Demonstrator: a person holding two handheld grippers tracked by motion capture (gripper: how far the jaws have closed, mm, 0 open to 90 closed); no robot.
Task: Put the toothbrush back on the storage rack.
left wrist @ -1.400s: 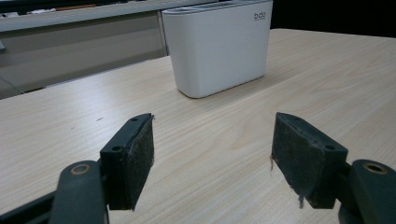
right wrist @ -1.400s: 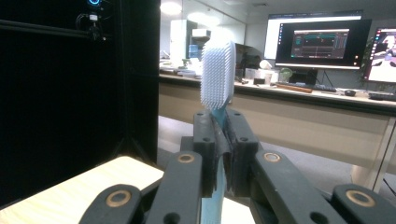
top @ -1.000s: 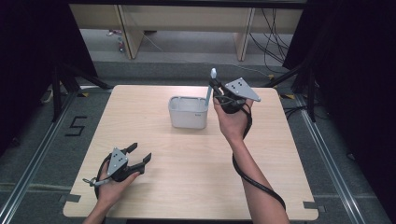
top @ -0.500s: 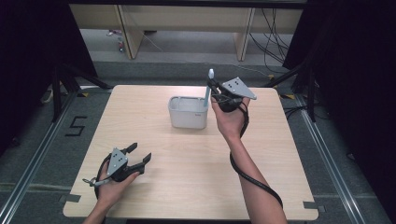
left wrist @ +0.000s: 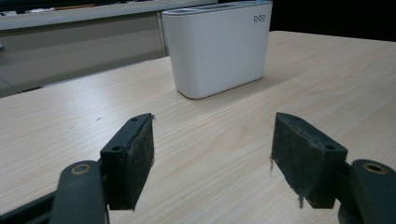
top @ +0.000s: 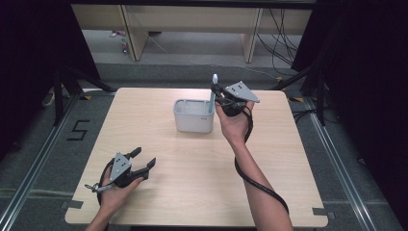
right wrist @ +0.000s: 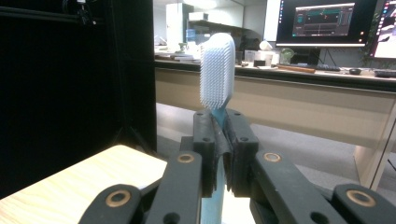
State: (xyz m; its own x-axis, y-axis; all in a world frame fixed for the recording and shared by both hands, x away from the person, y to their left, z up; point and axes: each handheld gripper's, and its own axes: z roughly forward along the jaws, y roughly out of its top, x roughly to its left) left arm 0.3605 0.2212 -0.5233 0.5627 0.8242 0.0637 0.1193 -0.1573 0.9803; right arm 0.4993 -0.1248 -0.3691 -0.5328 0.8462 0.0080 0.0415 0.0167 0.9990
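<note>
Right hand-held gripper [top: 217,92] is clamped on a toothbrush [top: 213,91], with both pads pressed against the teal handle just below the brush head. In the right gripper view the toothbrush [right wrist: 217,74] stands upright between the closed jaws, white bristles facing left, and the handle runs down between the jaw arms and out of view. In the high view the right hand [top: 234,122] holds this gripper at the right rear corner of a white container [top: 193,120]. The brush head rises above the container rim, and the lower handle slants down toward the container opening. Whether the handle tip touches the container cannot be told.

Left hand-held gripper [top: 143,160] is open, with nothing between its pads. It rests low over the front left part of the tabletop [top: 192,192], held by the left hand [top: 114,192], and points toward the container. In the left gripper view the two black pads [left wrist: 140,154] stand wide apart above the bare wood, and the container [left wrist: 217,46] stands well ahead of them, upright, near the middle rear of the tabletop [left wrist: 210,154].
</note>
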